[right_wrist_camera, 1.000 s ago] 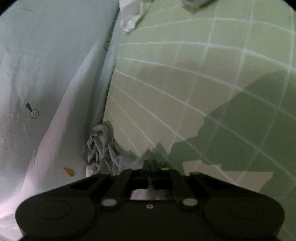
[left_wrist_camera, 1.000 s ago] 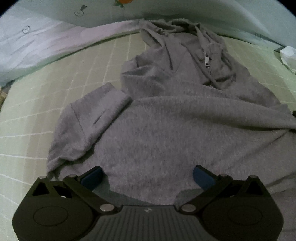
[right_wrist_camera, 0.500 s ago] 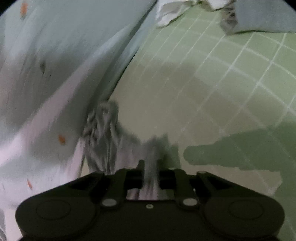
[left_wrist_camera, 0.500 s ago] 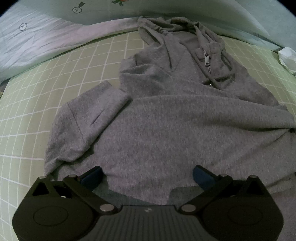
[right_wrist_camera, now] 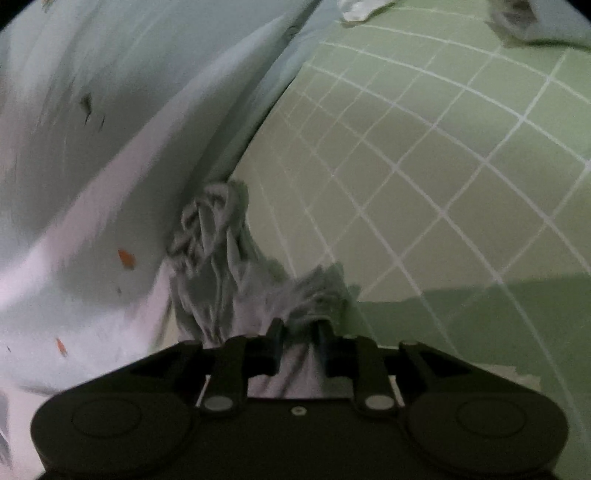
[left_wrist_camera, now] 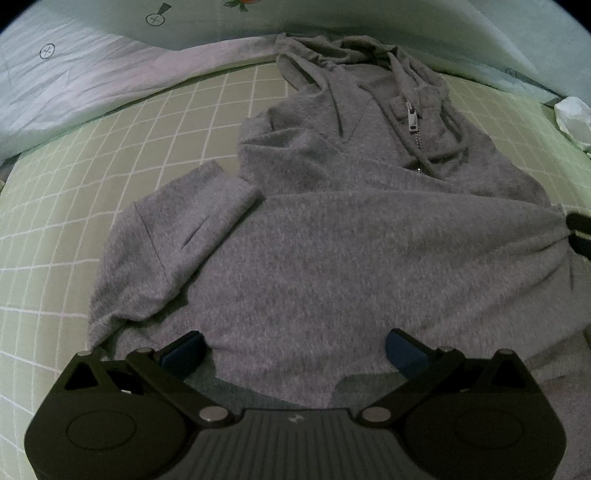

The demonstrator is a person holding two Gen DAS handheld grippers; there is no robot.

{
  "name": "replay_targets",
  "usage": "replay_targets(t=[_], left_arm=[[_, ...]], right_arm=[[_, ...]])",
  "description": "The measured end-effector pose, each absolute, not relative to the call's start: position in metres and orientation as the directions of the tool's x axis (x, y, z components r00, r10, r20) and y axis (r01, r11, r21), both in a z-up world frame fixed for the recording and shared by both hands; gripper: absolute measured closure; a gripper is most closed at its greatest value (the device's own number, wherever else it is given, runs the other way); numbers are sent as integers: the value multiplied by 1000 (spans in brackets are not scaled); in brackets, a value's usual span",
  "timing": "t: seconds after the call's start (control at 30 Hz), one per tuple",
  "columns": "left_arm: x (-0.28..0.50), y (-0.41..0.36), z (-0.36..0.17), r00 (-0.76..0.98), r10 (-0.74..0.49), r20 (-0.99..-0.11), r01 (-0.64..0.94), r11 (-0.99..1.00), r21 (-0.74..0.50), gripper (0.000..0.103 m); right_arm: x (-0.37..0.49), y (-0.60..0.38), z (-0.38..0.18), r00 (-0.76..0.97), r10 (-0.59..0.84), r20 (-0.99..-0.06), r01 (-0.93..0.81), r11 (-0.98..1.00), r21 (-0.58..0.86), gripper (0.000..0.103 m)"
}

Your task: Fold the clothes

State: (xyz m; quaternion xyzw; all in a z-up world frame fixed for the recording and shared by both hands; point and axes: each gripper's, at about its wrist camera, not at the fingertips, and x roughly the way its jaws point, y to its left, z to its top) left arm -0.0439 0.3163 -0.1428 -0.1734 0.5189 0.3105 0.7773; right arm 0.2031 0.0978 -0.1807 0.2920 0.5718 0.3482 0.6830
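A grey zip hoodie (left_wrist_camera: pixel 351 258) lies on the bed, hood at the far end by the quilt, its left sleeve (left_wrist_camera: pixel 173 240) folded beside the body. My left gripper (left_wrist_camera: pixel 295 350) hovers open over the near hem, and cloth lies between its blue pads without being pinched. My right gripper (right_wrist_camera: pixel 299 332) has a bunch of the hoodie's grey cloth (right_wrist_camera: pixel 218 258) between its narrow jaws, which are closing on it. In the left wrist view the right gripper (left_wrist_camera: pixel 580 236) shows at the right edge, with the hoodie's side drawn toward it.
The bed has a green checked sheet (left_wrist_camera: pixel 110 147) (right_wrist_camera: pixel 424 166). A pale printed quilt (left_wrist_camera: pixel 74 81) (right_wrist_camera: pixel 110 147) is heaped along the far side. A crumpled white cloth (left_wrist_camera: pixel 572 114) (right_wrist_camera: pixel 362 7) and another grey garment (right_wrist_camera: pixel 535 22) lie further off.
The right gripper has rolled and shifted along the quilt's edge. Its jaws, tight before, now stand a little apart with more cloth bunched in them. The left gripper has stayed put.
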Motion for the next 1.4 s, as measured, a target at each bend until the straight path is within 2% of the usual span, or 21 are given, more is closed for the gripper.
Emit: replay_targets(t=[0.1, 0.4, 0.47, 0.53, 0.67, 0.77, 0.8, 0.83, 0.93, 1.0, 1.1, 1.23, 1.4], left_arm=[[-44, 316, -143, 271, 302, -914, -664, 746, 50, 0], [-45, 317, -143, 277, 296, -914, -666, 745, 39, 0], [-45, 317, -143, 276, 294, -915, -668, 743, 37, 0], [-44, 317, -142, 269, 294, -917, -671, 740, 40, 0], [-35, 314, -136, 241, 311, -920, -654, 752, 83, 3], [-28, 309, -122, 282, 315, -906, -629, 774, 74, 5], [-25, 307, -116, 311, 306, -900, -616, 786, 55, 6], [-21, 305, -110, 339, 299, -892, -601, 799, 39, 7], [0, 295, -95, 421, 272, -865, -514, 858, 20, 15], [19, 283, -91, 465, 252, -849, -430, 902, 33, 24], [51, 266, -94, 513, 190, -837, -302, 953, 31, 31], [83, 246, -101, 540, 99, -836, -174, 985, 4, 33], [102, 223, -111, 544, 68, -836, -1, 997, 80, 36]], right_arm=[[212, 104, -186, 101, 823, -559, -109, 568, 816, 82], [202, 107, -185, 157, 835, -527, -159, 548, 821, 80], [191, 96, -180, 177, 826, -535, -187, 562, 806, 75], [178, 86, -174, 190, 808, -558, -228, 589, 775, 61], [163, 79, -168, 202, 755, -624, -332, 652, 681, 58], [159, 86, -172, 178, 746, -642, -382, 653, 654, 62], [157, 90, -173, 157, 749, -643, -404, 643, 651, 73], [155, 93, -173, 152, 740, -655, -424, 648, 633, 94], [147, 96, -171, 158, 705, -691, -461, 672, 580, 95], [146, 85, -172, 159, 713, -683, -404, 678, 614, 95], [151, 71, -184, 138, 746, -651, -272, 661, 700, 95], [156, 65, -193, 117, 773, -623, -152, 634, 758, 95], [158, 61, -207, 98, 808, -580, 5, 583, 813, 95]])
